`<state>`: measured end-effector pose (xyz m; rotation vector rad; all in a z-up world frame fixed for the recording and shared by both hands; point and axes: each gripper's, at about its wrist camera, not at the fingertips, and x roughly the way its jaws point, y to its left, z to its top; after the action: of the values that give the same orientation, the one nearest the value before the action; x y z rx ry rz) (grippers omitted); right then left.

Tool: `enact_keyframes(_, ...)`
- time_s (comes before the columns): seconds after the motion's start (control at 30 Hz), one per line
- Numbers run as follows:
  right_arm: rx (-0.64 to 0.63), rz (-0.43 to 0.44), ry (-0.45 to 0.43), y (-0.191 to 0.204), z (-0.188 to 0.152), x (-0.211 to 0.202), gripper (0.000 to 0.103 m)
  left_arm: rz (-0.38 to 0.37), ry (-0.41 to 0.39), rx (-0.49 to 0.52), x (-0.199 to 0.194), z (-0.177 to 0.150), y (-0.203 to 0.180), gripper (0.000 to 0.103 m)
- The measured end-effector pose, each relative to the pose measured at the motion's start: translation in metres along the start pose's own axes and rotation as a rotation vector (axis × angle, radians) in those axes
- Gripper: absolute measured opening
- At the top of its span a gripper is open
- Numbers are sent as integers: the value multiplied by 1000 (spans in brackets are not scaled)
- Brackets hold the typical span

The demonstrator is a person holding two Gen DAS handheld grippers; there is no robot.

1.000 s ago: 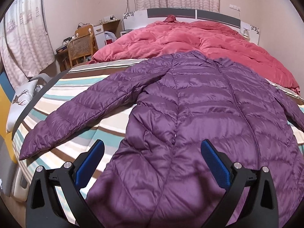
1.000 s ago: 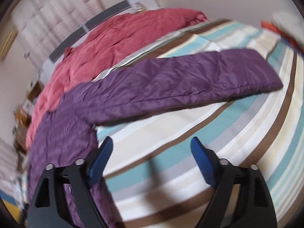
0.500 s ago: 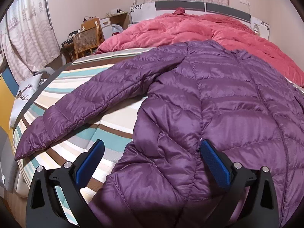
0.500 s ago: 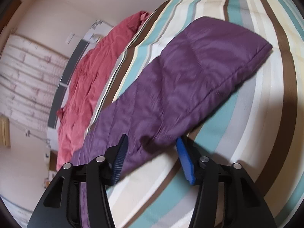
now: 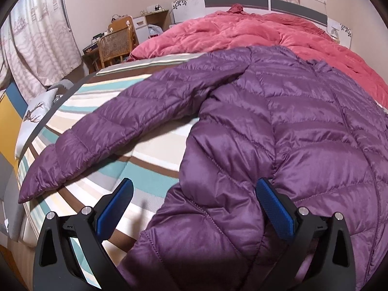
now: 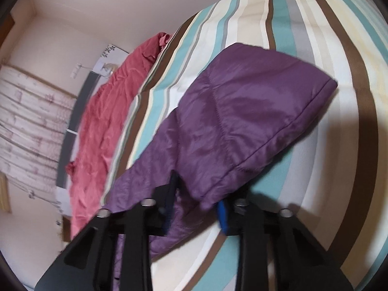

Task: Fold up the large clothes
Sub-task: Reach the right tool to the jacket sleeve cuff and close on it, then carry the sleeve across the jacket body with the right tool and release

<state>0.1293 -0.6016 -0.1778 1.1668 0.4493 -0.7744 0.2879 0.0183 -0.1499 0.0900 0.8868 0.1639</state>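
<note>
Purple quilted nylon covers most of the striped bedspread (image 5: pixel 155 160): a long down jacket (image 5: pixel 303 126) lies face up and spread flat on the bed, collar toward the rumpled pink duvet (image 5: pixel 254 31) at the headboard end, hem at the foot edge. One sleeve (image 5: pixel 126 126) angles out toward the bed's left edge, its cuff close to that side. The left gripper (image 5: pixel 194 201) hovers over the jacket's lower side seam with its blue pads set wide apart, gripping nothing, fabric bulging between them. The right gripper (image 6: pixel 197 201) has its jaws drawn in narrow around the other sleeve (image 6: pixel 237 121), a short way back from the cuff; the cloth bunches between the pads, and that sleeve appears lifted slightly off the bedspread.

The jacket looks light, puffy and very soft, with a slick shell that is likely to slide through a loose pinch and spring back out of any fold. A firm hold on stitched lines, the cuff hem, side seam or bottom edge, seems safer than on the padded panels. A wicker chair (image 5: pixel 116 46) stands past the bed's far left corner.
</note>
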Motion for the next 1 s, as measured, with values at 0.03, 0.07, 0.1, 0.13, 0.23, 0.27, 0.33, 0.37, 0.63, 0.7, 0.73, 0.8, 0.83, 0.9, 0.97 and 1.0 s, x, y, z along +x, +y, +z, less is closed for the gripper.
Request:
enact_keyframes(0.03,-19,-10,-1,1,1,1,19,7,2,0,1,-1,0,101)
enact_keyframes(0.07,-32,-16,-1,1,2,0,17,13,7,1,2,-1,-1,101)
enact_keyframes(0.1,-54,-28,-3,4,3,0,16,14,15,4,4,-2,-2,101)
enact_keyframes(0.13,-79,-40,-9,8,3,0,15,15,20,7,6,-3,-3,101)
enact_keyframes(0.23,-145,-65,-33,24,3,-1,15,17,20,8,6,-4,-3,101)
enact_keyframes(0.27,-179,-73,-44,32,2,-2,15,13,22,6,7,-5,-2,101)
enact_keyframes(0.33,-245,-87,-68,46,1,-7,15,-1,30,-8,9,-5,0,101)
enact_keyframes(0.37,-276,-90,-75,55,-1,-7,15,-12,38,-17,10,-6,2,101)
enact_keyframes(0.63,-565,-66,-122,121,-41,-22,15,-58,63,-57,16,-8,8,101)
enact_keyframes(0.7,-637,-49,-126,142,-56,-22,15,-62,63,-62,16,-8,8,101)
enact_keyframes(0.73,-685,-42,-129,153,-66,-22,15,-62,63,-62,16,-8,9,101)
enact_keyframes(0.8,-759,-31,-131,174,-84,-19,15,-63,62,-63,16,-8,9,101)
enact_keyframes(0.83,-807,-25,-132,185,-97,-18,15,-64,62,-63,17,-9,8,101)
enact_keyframes(0.9,-889,-14,-138,202,-118,-19,15,-68,62,-67,17,-9,9,101)
enact_keyframes(0.97,-1002,-7,-147,219,-145,-19,15,-70,60,-70,17,-9,8,101)
enact_keyframes(1.0,-1059,-5,-149,227,-159,-18,15,-70,59,-70,17,-9,9,101)
